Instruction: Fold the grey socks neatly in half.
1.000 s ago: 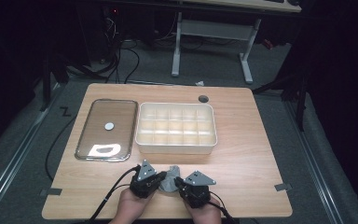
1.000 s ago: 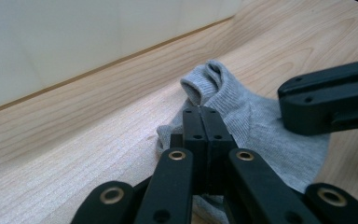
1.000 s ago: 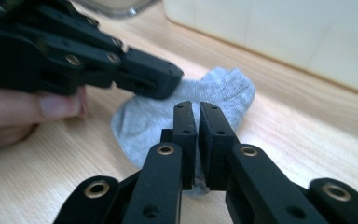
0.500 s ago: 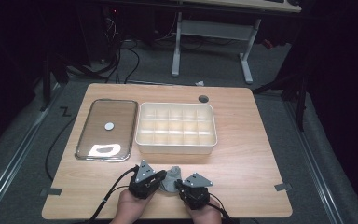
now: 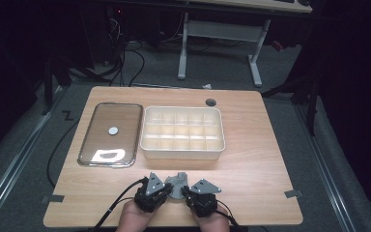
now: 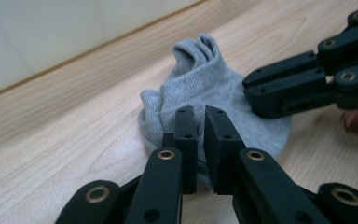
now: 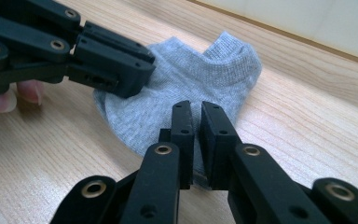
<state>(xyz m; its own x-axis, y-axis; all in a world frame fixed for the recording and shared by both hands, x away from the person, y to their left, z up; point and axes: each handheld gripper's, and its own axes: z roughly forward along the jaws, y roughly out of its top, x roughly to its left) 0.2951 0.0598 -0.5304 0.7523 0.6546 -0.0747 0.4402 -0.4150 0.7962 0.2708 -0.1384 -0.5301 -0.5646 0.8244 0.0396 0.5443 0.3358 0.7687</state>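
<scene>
A small grey ankle sock lies flat on the wooden table near its front edge. Both grippers lie low at it, held in the person's hands. My left gripper points at the sock's left side, and its jaws have just been opening. They stand a narrow slit apart over the sock's near edge, with no fabric pinched between them. My right gripper comes at the sock's right side. Its jaws are also a slit apart, above the sock's edge. The two grippers' tips nearly meet over the sock.
A white box with several compartments stands mid-table behind the sock. A clear flat lid with a white disc lies left of the box. A cable hole is at the table's far edge. Bare wood lies to the right.
</scene>
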